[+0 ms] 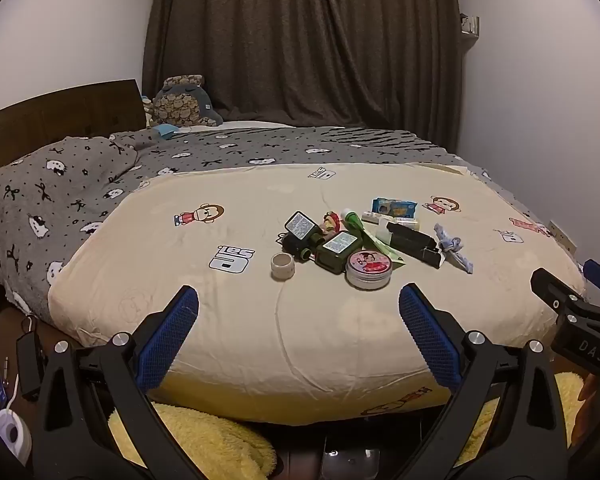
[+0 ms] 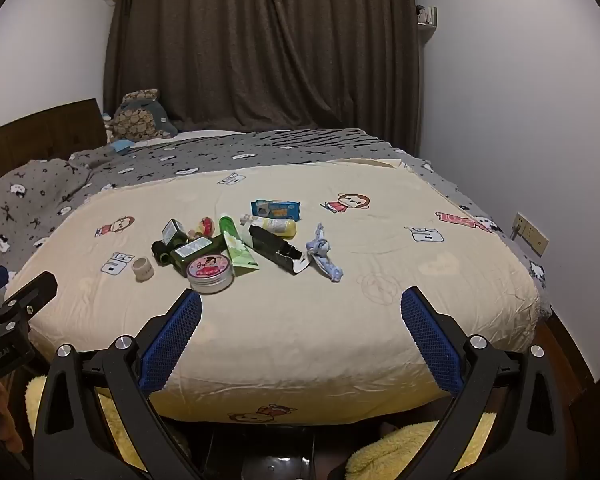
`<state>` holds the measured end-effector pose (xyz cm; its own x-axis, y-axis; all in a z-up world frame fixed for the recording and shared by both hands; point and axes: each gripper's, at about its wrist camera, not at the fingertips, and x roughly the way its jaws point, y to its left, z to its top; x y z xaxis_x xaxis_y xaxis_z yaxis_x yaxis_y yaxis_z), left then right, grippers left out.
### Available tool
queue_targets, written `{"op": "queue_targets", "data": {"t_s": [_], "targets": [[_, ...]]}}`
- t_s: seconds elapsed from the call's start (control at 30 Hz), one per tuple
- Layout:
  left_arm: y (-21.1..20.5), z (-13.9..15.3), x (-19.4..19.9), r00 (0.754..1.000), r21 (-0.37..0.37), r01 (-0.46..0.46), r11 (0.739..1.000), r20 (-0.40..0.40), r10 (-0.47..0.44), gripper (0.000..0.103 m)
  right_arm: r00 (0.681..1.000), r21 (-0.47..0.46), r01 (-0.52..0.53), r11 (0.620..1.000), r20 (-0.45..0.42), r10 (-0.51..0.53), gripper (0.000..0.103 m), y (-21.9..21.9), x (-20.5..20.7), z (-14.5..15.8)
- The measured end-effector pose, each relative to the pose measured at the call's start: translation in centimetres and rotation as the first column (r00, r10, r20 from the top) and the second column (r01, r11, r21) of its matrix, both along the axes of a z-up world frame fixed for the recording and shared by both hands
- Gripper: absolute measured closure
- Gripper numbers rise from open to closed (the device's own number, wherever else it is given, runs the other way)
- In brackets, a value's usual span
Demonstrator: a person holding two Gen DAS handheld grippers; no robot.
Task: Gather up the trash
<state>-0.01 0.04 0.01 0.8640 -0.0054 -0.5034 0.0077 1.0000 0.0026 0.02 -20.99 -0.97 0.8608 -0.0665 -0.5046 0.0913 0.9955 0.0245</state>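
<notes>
Both claws, left claw (image 1: pixel 299 300) and right claw (image 2: pixel 301 304), gape wide and empty over the bed (image 1: pixel 228 320). Nearest the left claw, the round tin (image 1: pixel 369 269) fronts the litter; rigid, slippery, probably light: pinch across its rim.

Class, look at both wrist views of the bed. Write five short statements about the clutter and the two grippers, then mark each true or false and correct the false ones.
1. The round tin with the pink lid lies at the near edge of the pile. True.
2. The left gripper is shut on a bottle. False: its jaws are open and hold nothing.
3. The blue wipes packet lies on the far side of the pile. True.
4. The clutter sits on the grey patterned blanket. False: it sits on the cream quilt.
5. The right gripper is touching the small beige cup. False: it is open, short of the pile.
</notes>
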Motion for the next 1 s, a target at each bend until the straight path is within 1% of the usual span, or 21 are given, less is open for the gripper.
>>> {"op": "queue_targets", "data": {"t_s": [0.47,0.53,0.57,1.0], "targets": [[0.0,0.0,0.0,1.000,0.000,0.009,1.000,0.006,-0.009,0.008,1.000,0.011,-0.011,1.000,0.012,0.011,0.003,-0.6,0.0,0.0],[0.1,0.3,-0.2,1.000,0.001,0.013,1.000,0.006,-0.013,0.008,1.000,0.015,-0.012,1.000,0.014,0.011,0.003,-0.8,0.0,0.1],[0.2,0.5,-0.2,1.000,0.002,0.014,1.000,0.006,-0.014,0.008,1.000,0.006,-0.009,1.000,0.017,0.009,0.003,0.1,-0.4,0.4],[0.1,0.8,-0.5,1.000,-0.002,0.010,1.000,0.024,-0.010,0.008,1.000,0.011,-0.014,1.000,0.027,0.013,0.003,0.1,-0.4,0.6]]}}
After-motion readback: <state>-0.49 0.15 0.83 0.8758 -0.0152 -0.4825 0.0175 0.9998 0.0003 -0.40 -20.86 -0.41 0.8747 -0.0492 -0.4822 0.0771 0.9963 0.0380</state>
